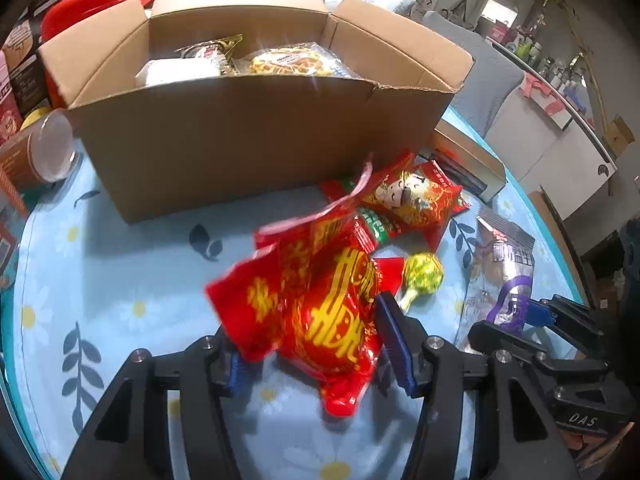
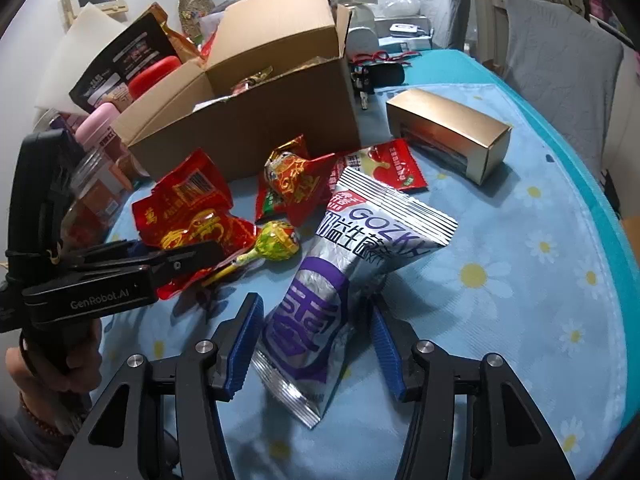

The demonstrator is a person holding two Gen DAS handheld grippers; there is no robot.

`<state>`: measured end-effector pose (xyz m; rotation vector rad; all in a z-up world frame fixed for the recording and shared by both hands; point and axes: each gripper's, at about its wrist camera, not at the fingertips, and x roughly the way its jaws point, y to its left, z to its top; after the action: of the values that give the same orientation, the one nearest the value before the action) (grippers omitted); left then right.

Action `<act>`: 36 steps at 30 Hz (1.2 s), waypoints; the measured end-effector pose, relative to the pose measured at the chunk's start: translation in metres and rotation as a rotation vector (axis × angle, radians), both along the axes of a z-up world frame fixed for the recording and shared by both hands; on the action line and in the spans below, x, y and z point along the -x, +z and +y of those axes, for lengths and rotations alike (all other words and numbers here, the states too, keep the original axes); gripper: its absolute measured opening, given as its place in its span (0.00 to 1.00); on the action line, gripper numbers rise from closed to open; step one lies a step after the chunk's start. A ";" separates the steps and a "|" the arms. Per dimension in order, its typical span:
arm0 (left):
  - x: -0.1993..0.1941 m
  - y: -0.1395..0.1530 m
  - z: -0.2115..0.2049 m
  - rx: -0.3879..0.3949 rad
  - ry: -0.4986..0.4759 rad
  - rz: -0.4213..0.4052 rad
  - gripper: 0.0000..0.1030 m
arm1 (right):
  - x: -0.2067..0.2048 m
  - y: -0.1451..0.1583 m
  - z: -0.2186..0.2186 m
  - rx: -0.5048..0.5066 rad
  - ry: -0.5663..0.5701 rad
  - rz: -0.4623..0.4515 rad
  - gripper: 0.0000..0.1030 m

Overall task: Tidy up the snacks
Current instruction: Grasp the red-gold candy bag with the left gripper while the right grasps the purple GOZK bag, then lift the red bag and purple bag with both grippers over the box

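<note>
My left gripper [image 1: 316, 344] is shut on a red and gold snack packet [image 1: 316, 312] and holds it slightly off the cloth; the same packet shows in the right wrist view [image 2: 188, 216]. My right gripper [image 2: 316, 344] is open, its blue pads either side of a silver and purple snack bag [image 2: 340, 280] lying on the table, apart from it. An open cardboard box [image 1: 248, 136] with several snacks inside stands behind. More red packets [image 1: 412, 200] and a green lollipop [image 1: 422, 274] lie before the box.
A gold box [image 2: 448, 132] lies right of the cardboard box. Jars, a pink bottle [image 2: 96, 132] and red containers crowd the left side. The blue floral tablecloth [image 2: 520, 300] covers the table, whose edge curves at the right.
</note>
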<state>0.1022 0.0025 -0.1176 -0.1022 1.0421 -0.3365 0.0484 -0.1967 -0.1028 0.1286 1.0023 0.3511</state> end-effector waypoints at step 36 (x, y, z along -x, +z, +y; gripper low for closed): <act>0.027 0.004 -0.008 -0.050 -0.053 -0.056 0.34 | 0.011 0.003 0.002 0.027 -0.024 -0.079 0.30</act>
<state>0.0749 -0.0054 -0.1132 -0.0202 0.9986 -0.3592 0.0370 -0.1947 -0.0997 0.1016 0.9262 0.3188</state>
